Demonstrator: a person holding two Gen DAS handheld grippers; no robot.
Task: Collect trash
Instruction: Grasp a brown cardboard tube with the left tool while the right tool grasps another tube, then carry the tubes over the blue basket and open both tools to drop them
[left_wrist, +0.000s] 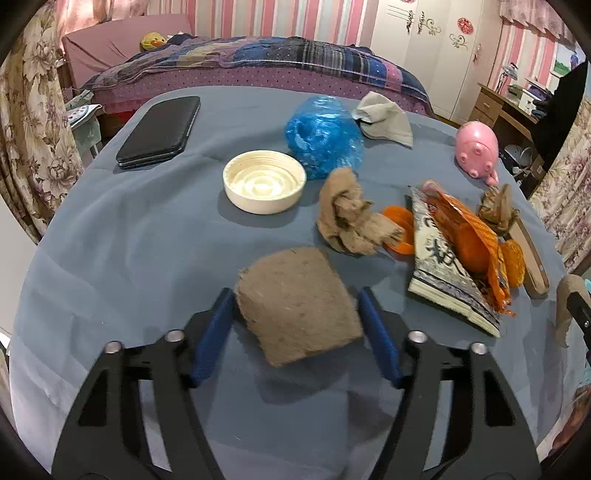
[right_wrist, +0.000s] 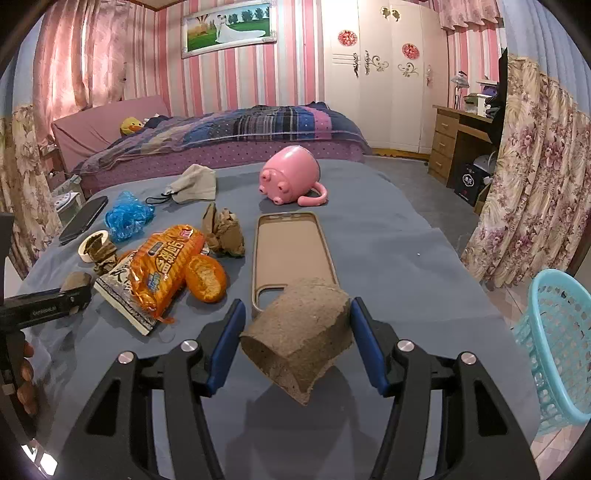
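My left gripper (left_wrist: 295, 295) is shut on a flat brown fibre pad (left_wrist: 299, 302), its blue pads against both edges, just above the blue tablecloth (left_wrist: 129, 258). My right gripper (right_wrist: 295, 306) is shut on a curved brown fibre piece (right_wrist: 299, 332), held over the cloth with its shadow below. Loose on the table lie crumpled brown paper (left_wrist: 347, 218), a second wad (right_wrist: 225, 232), a blue plastic bag (left_wrist: 323, 136), an orange snack wrapper (right_wrist: 166, 266) and a grey mask (right_wrist: 192, 184). A turquoise basket (right_wrist: 557, 343) stands off the table's right edge.
A white lid (left_wrist: 264, 182), a black phone (left_wrist: 159, 127), a pink pig cup (right_wrist: 288, 177), a beige phone case (right_wrist: 291, 254) and a book (left_wrist: 443, 273) under the wrapper share the table. A bed stands behind it, with curtains on both sides.
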